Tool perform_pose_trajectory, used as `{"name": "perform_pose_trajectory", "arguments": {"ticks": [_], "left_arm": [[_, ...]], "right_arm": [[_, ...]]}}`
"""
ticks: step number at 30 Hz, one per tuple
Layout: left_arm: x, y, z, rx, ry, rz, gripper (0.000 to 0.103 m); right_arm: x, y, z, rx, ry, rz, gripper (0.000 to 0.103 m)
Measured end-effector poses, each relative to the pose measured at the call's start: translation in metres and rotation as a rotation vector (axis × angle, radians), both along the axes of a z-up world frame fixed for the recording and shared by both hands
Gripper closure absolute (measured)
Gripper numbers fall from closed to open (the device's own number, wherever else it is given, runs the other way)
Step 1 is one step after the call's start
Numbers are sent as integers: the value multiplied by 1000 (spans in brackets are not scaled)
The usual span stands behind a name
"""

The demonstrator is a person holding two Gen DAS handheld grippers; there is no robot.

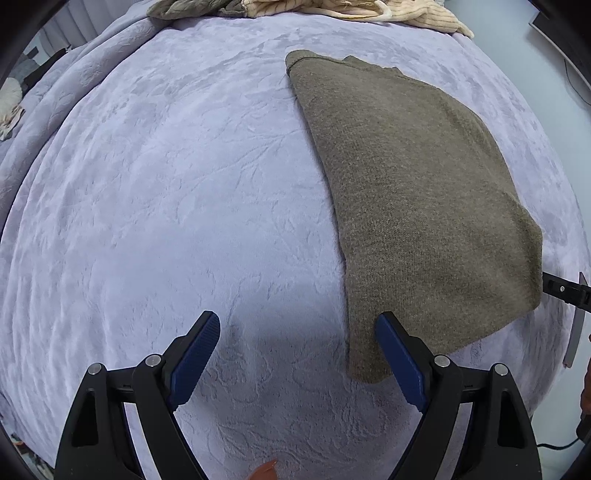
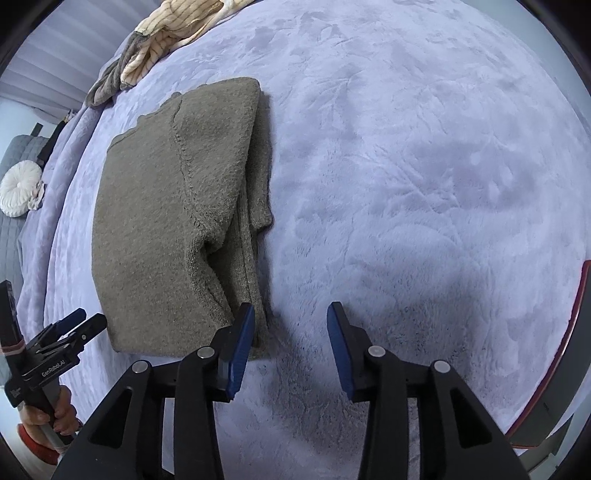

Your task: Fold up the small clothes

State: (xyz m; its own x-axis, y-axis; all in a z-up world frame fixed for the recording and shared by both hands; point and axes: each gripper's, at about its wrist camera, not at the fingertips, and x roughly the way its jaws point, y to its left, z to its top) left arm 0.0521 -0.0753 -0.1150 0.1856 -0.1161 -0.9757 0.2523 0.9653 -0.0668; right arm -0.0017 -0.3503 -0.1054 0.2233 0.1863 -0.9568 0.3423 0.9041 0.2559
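From the left wrist view, the olive knitted sweater [image 1: 417,199] lies folded lengthwise on the lavender plush bed cover [image 1: 166,206], running from the upper middle of the frame down to the lower right. The left gripper [image 1: 297,354] hangs released, jaws wide apart and holding nothing; its right finger sits at the sweater's near corner, though I cannot tell whether it touches. A heap of cream striped clothes [image 1: 332,9] waits along the top edge.

From the right wrist view, the same sweater [image 2: 166,206] fills the left half of the frame, its doubled layers stacked along the right side with a sleeve tucked beneath. The right gripper [image 2: 291,336] is also released and empty, its left finger just at the sweater's near right corner. The other gripper [image 2: 79,323] shows at lower left, beside the near left corner.

That knit looks soft, thick and limp, fairly light, and likely to sag and slide layer over layer. I would pinch both near corners through every layer, then carry them up to the far edge.
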Motion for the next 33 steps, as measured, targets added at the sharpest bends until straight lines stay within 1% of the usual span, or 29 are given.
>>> {"name": "perform_pose_trajectory", "arguments": {"ticks": [1, 2, 7, 14, 16, 20, 23, 24, 26, 28, 33], "left_arm": [[0, -1, -1, 3, 1, 1, 0], [0, -2, 0, 1, -4, 1, 0], [2, -4, -1, 2, 5, -4, 0], [13, 0, -6, 7, 20, 24, 0], [17, 2, -8, -5, 27, 34, 0], [29, 10, -5, -95, 47, 51, 0], [46, 19, -1, -209, 68, 89, 0], [52, 20, -1, -252, 80, 99, 0], [67, 21, -5, -323, 112, 108, 0], [81, 17, -12, -368, 131, 111, 0], [99, -10, -31, -420, 162, 81, 0]], "right_arm": [[1, 0, 0, 3, 0, -1, 55], [2, 0, -1, 6, -1, -1, 53], [6, -2, -2, 15, -9, -2, 53], [14, -14, 0, 32, -23, -19, 52], [18, -16, 1, 35, -32, -16, 52], [27, -21, 0, 81, -46, -14, 52], [37, -27, 0, 131, -62, -13, 51], [41, -29, -1, 149, -67, -9, 50], [50, -33, -4, 194, -74, 0, 43], [61, -37, -8, 244, -81, 10, 43], [88, -39, -26, 361, -78, 59, 43]]}}
